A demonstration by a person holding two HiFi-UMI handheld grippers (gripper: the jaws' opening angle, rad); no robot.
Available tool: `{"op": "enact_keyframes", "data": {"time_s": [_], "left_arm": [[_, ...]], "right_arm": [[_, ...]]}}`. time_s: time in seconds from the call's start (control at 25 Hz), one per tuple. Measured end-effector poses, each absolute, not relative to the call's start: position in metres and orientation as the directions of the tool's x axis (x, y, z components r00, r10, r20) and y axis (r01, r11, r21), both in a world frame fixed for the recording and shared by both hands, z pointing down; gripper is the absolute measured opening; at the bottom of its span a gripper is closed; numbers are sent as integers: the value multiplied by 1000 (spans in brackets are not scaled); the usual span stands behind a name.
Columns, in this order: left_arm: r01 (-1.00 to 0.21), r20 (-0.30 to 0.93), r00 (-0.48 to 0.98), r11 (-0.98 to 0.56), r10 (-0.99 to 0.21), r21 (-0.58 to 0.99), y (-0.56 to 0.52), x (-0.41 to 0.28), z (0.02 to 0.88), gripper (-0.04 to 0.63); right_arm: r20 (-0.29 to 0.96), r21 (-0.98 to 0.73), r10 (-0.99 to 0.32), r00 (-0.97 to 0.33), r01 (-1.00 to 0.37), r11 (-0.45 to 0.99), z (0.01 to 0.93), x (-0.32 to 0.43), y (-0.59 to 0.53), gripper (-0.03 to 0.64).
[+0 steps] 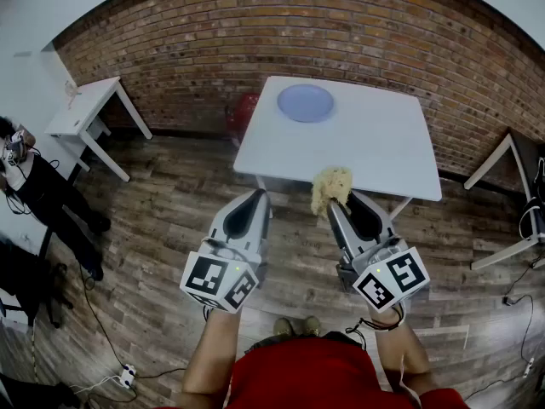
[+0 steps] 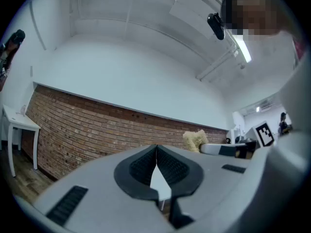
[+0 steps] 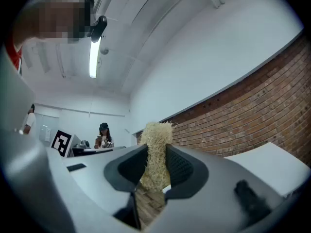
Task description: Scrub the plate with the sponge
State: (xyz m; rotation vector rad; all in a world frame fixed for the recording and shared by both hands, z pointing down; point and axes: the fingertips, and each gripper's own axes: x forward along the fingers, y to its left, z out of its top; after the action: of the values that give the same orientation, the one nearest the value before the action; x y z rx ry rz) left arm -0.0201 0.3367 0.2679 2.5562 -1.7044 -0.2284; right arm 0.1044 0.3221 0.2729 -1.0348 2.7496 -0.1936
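My left gripper (image 1: 255, 198) is held level, jaws pressed together on nothing. The pale blue plate (image 1: 305, 103) lies at the far side of the white table (image 1: 375, 143). My right gripper (image 1: 338, 204) clamps the fibrous yellow sponge (image 1: 330, 186), near the table's front edge and well apart from the plate.

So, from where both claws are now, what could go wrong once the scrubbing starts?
1. The plate lies loose near the far edge of the table, and the left claw is shut and empty, away from it; pushed, the plate may slide.
2. The right claw pinches the sponge with much of it past the tips; that soft part may fold or slip out under pressure.
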Motion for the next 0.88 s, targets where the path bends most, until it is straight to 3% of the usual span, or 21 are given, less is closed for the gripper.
{"op": "enact_keyframes", "data": {"time_s": [0.88], "left_arm": [[-933, -68, 330, -337, -941, 125, 320, 2, 276, 15]], "right_arm": [[-180, -208, -637, -750, -604, 770, 273, 145, 299, 120]]}}
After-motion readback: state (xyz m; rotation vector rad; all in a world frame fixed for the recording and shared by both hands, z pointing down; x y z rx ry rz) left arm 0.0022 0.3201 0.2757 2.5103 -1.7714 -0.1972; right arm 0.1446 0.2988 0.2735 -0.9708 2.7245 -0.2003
